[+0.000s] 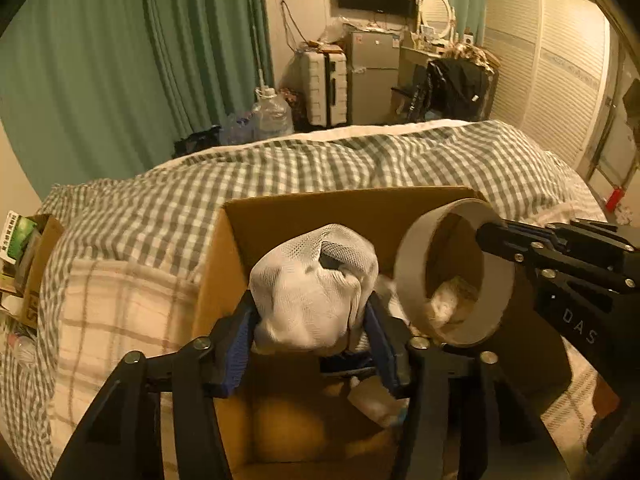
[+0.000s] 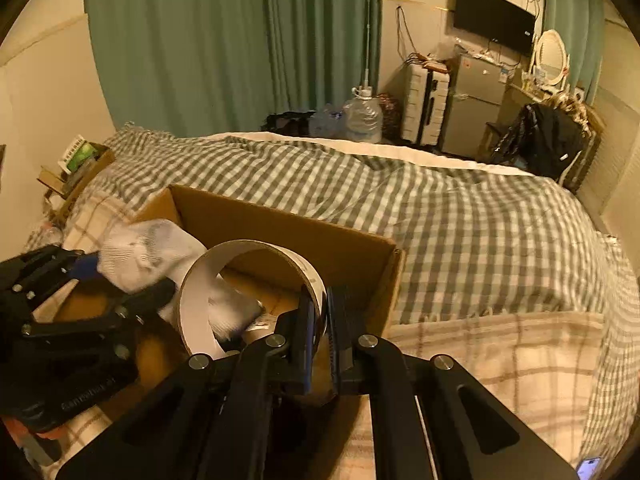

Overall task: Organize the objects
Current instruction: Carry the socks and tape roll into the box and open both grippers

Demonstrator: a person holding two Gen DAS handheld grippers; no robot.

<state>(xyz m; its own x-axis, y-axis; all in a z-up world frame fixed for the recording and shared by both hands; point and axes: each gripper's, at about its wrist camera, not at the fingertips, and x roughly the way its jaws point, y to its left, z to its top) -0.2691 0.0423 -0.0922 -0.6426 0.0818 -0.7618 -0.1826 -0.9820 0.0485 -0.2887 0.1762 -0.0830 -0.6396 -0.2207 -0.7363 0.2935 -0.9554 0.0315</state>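
An open cardboard box (image 1: 304, 208) sits on the bed; it also shows in the right wrist view (image 2: 280, 228). My left gripper (image 1: 312, 336) is shut on a white mesh cloth bundle (image 1: 316, 284) and holds it above the box. The bundle also shows in the right wrist view (image 2: 148, 252). My right gripper (image 2: 322, 324) is shut on the wall of a wide cardboard tape ring (image 2: 196, 304), held over the box's right side. In the left wrist view the ring (image 1: 412, 264) hangs from the right gripper (image 1: 486, 236). Small white items lie inside the box.
A checked duvet (image 2: 460, 216) covers the bed, with a plaid blanket (image 2: 500, 352) near me. A small box of items (image 1: 24, 256) sits at the left bed edge. Water jugs (image 1: 272, 114), a suitcase, a fridge and a chair with a bag stand beyond the bed.
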